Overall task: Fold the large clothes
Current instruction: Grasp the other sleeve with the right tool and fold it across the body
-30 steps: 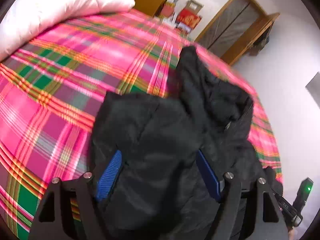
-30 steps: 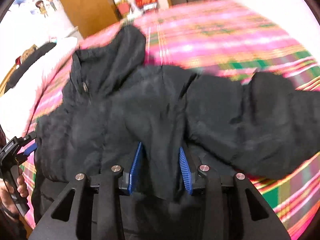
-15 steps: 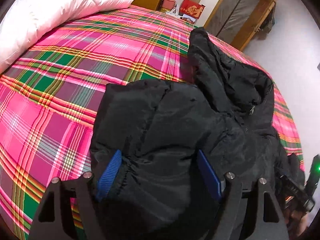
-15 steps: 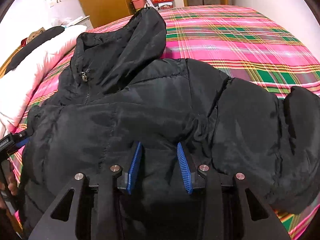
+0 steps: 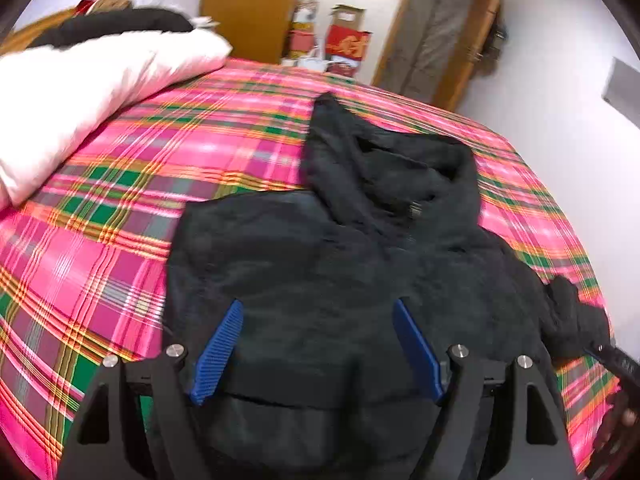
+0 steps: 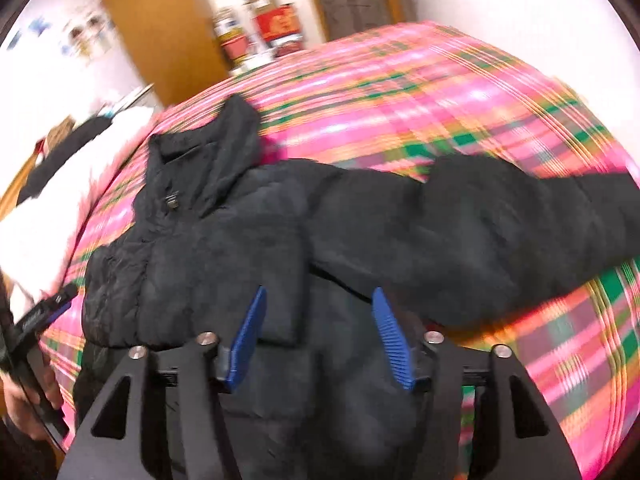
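A black hooded puffer jacket lies front up on the pink plaid bed, hood towards the far wall. In the right wrist view the jacket has one sleeve stretched out to the right. My left gripper is open above the jacket's lower left part, nothing between its blue pads. My right gripper is open above the lower right part near the sleeve's root, also empty. Each gripper shows at the edge of the other's view.
A white duvet with a dark garment on it lies along the bed's left side. A wooden door, red boxes and a wardrobe stand beyond the bed. A white wall is close on the right.
Both grippers let go of the jacket and pulled back and up. The right jaws opened wider. The jacket now lies flat with its right sleeve spread out.
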{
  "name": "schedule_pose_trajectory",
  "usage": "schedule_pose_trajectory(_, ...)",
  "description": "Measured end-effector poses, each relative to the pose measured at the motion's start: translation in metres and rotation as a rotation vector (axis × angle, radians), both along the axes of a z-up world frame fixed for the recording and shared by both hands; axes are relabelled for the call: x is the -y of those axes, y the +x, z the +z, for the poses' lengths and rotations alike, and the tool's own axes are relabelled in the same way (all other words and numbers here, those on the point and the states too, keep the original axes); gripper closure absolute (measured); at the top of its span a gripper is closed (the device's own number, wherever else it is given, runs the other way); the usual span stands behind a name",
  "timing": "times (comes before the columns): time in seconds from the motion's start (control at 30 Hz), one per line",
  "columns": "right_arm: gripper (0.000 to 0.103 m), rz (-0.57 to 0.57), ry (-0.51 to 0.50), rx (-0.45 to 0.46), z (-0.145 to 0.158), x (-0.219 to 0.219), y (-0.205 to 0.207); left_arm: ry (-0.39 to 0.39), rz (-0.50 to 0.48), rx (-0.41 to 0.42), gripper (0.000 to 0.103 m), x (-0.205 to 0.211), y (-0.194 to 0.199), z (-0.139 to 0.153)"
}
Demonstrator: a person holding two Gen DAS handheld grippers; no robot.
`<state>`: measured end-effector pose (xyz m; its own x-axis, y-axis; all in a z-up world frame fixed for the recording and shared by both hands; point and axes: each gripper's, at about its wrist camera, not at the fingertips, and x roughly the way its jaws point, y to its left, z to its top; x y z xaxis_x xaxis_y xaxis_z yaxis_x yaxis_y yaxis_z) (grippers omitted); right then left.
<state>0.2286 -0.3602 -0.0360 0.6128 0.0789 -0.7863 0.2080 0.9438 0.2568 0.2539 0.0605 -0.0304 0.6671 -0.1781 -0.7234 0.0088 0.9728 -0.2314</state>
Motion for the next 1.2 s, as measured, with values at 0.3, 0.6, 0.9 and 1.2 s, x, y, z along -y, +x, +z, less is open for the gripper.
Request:
schedule_pose_trajectory(0.3,0.043,-0.284,0.125,-0.046,-0.03,0.107,-0.025,0.106,-0.1,0.02,0.024,0.047,-0.006,0.0)
schedule_pose_trajectory(0.6,0.041,-0.543,0.222,-0.036,-0.066,0.196,-0.028,0.082,-0.134,0.018,0.024,0.067,-0.009,-0.004)
schedule_pose_trajectory(0.9,0.039,-0.606,0.287,0.089,-0.073,0.245,-0.013,0.105,-0.178,-0.023,0.024,0.084,-0.006,-0.019)
schedule_pose_trajectory(1.2,0.093,-0.561,0.106,0.049,-0.027,0.235,0.001,0.105,-0.15,-0.046,0.024,0.076,-0.001,-0.022)
